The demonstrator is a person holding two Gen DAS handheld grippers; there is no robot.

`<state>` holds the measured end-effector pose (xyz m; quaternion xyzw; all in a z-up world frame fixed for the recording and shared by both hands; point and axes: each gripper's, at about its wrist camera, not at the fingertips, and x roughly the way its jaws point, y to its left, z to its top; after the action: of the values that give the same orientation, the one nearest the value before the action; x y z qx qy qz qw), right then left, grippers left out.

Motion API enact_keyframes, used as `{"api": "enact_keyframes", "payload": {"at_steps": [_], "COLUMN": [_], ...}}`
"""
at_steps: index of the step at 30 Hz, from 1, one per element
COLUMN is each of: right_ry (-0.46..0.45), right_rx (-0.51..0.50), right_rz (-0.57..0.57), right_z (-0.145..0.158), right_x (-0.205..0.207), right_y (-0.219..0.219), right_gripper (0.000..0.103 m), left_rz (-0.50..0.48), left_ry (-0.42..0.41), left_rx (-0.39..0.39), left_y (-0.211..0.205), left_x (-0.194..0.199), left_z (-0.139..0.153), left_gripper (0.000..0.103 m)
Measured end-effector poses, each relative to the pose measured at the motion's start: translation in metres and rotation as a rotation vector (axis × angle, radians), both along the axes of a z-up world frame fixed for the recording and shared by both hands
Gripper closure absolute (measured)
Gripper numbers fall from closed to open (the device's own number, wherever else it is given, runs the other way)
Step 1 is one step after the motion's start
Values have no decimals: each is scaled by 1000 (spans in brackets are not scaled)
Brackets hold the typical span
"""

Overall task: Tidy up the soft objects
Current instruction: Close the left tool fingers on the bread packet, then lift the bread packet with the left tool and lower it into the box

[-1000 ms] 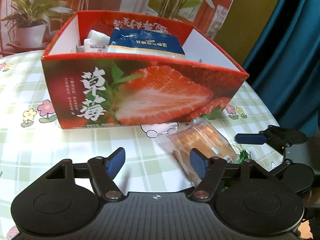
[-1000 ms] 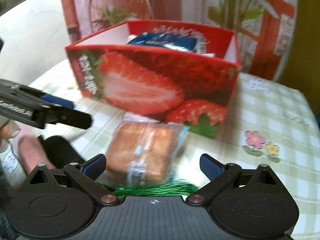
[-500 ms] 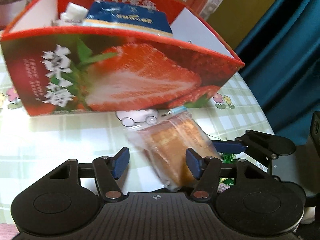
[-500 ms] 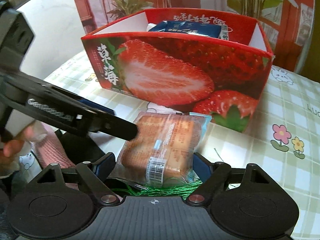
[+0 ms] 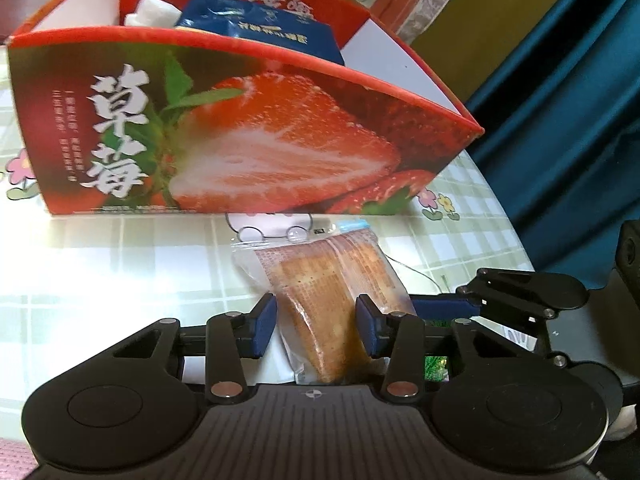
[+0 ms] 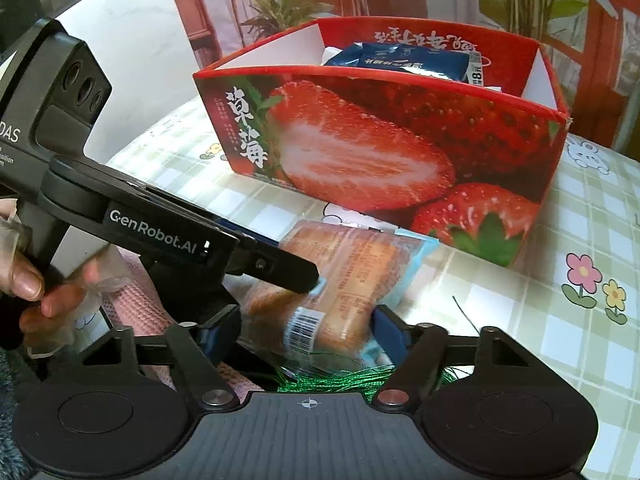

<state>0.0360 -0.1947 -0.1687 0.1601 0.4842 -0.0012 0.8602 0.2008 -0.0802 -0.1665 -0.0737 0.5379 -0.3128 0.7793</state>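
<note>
Both grippers are closing on a wrapped cake packet (image 5: 332,292) lying on the table (image 5: 120,264) just in front of the red strawberry box (image 5: 240,136). The left gripper (image 5: 316,330) has narrowing fingers either side of the packet, its right pad apparently touching the wrap; the right gripper (image 6: 306,330) brackets the other end. This looks like the grasping step; next, probably a gentle squeeze and a lift over the box wall.

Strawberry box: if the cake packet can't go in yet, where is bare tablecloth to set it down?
Free: the bright tablecloth in front of the strawberry box, left of the cake packet; also the checked cloth beside the box's right wall. Crowded: around the packet, where left gripper and right gripper are closing with it between their jaws, by green string.
</note>
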Motion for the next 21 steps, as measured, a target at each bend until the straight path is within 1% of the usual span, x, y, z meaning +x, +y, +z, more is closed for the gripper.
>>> {"api": "enact_keyframes", "payload": {"at_steps": [2, 3, 8, 9, 11, 13, 14, 17, 21], "right_ry": [1, 1, 4, 4, 7, 9, 5, -6, -29], "right_rx": [-11, -17, -79, -82, -90, -90, -86, -94, -110], "right_rz": [14, 25, 72, 71, 62, 55, 49, 63, 61], "right_z": [0, 0, -1, -1, -3, -4, -3, 1, 10], "right_x": [1, 1, 3, 3, 4, 4, 4, 5, 7], "right_y": [1, 2, 10, 10, 9, 8, 8, 12, 13], "right_gripper": [49, 50, 50, 50, 46, 46, 47, 48, 49], "left_rz": [11, 19, 33, 33, 32, 27, 15, -11, 9], "left_ry": [6, 11, 19, 21, 22, 22, 12, -40, -60], "left_rx": [-5, -8, -13, -14, -17, -25, -36, -12, -57], "left_y": [3, 4, 8, 9, 8, 7, 6, 3, 10], "left_x": [0, 0, 1, 1, 0, -1, -3, -7, -4], "left_z": [-1, -1, -4, -4, -5, -3, -1, 9, 20], "left_gripper": [57, 57, 57, 57, 57, 59, 60, 60, 60]}}
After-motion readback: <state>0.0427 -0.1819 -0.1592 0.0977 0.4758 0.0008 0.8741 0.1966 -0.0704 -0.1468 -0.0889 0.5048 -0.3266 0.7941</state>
